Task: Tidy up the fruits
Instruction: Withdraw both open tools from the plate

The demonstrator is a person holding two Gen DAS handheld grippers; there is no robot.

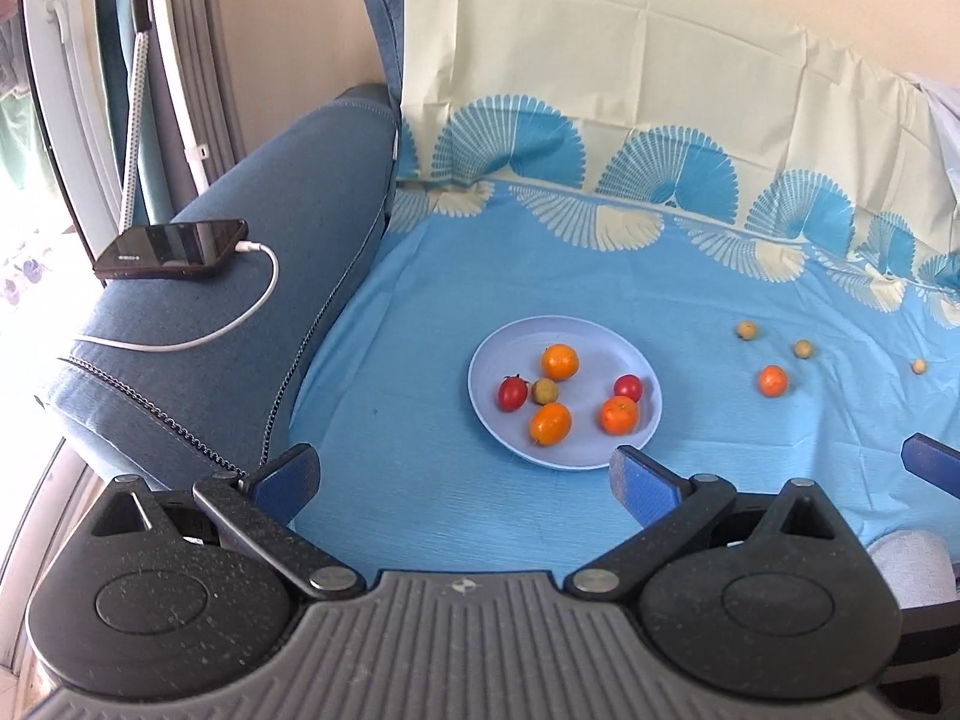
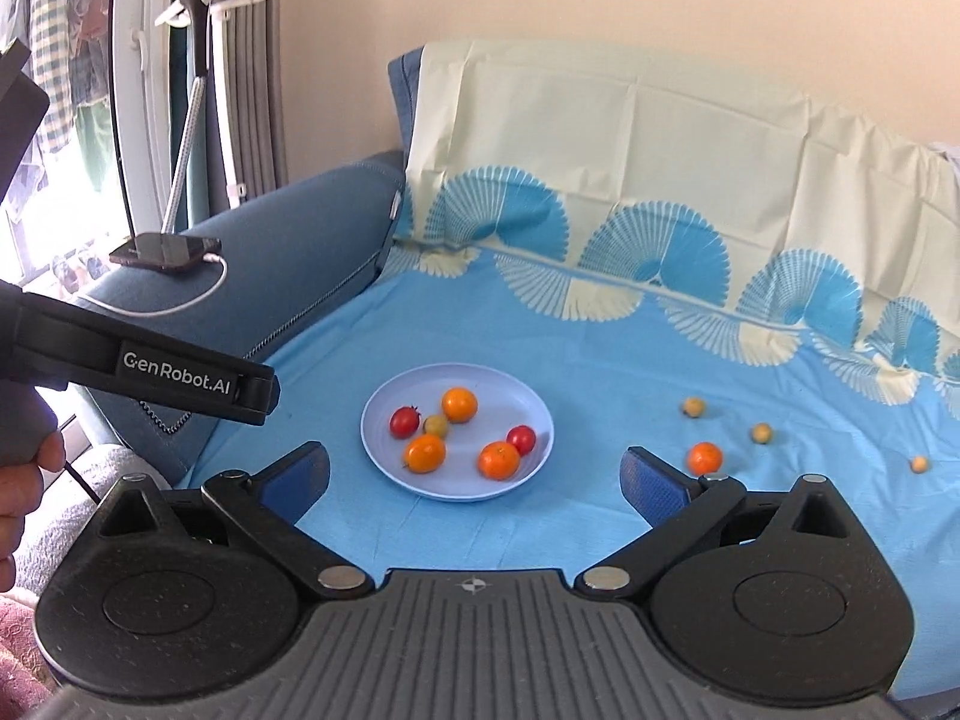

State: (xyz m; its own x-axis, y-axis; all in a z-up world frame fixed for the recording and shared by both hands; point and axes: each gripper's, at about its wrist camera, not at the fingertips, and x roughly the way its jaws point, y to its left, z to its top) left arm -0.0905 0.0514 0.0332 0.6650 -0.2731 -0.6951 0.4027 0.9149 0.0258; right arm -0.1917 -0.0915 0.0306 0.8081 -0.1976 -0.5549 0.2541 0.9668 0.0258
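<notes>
Pale lilac and round, the plastic plate [image 1: 642, 420] [image 2: 384, 456] sits on a sky-blue bedsheet printed with cream and blue fan shapes [image 1: 420, 498] [image 2: 570, 528], which covers a sofa seat. On the plate lie three small oranges, two red cherry tomatoes and one yellow-green round fruit [image 1: 545, 390] [image 2: 436, 425] touching none of the rim. One tomato [image 1: 512, 392] [image 2: 405, 421] lies just beside that green fruit; the other tomato [image 1: 627, 387] [image 2: 521, 440] lies close to an orange [image 1: 618, 414] [image 2: 498, 459].

Off the plate to its right, a lone small orange [image 1: 772, 381] [image 2: 705, 458] rests on the sheet, near three small tan round fruits spread well apart from each other.

The left gripper [image 1: 465, 471] hangs above the sheet in front of the plate, its blue-padded jaws spread wide and holding nothing. The right gripper [image 2: 474, 474] is likewise wide apart and empty. In the right wrist view the left gripper's black body shows white lettering reading "GenRobot.AI".

A dark smartphone [image 1: 171, 249] [image 2: 165, 252] with a white charging cable [image 1: 240, 324] [image 2: 198, 294] lies on the blue fabric sofa armrest [image 1: 252, 276] [image 2: 300, 252].
</notes>
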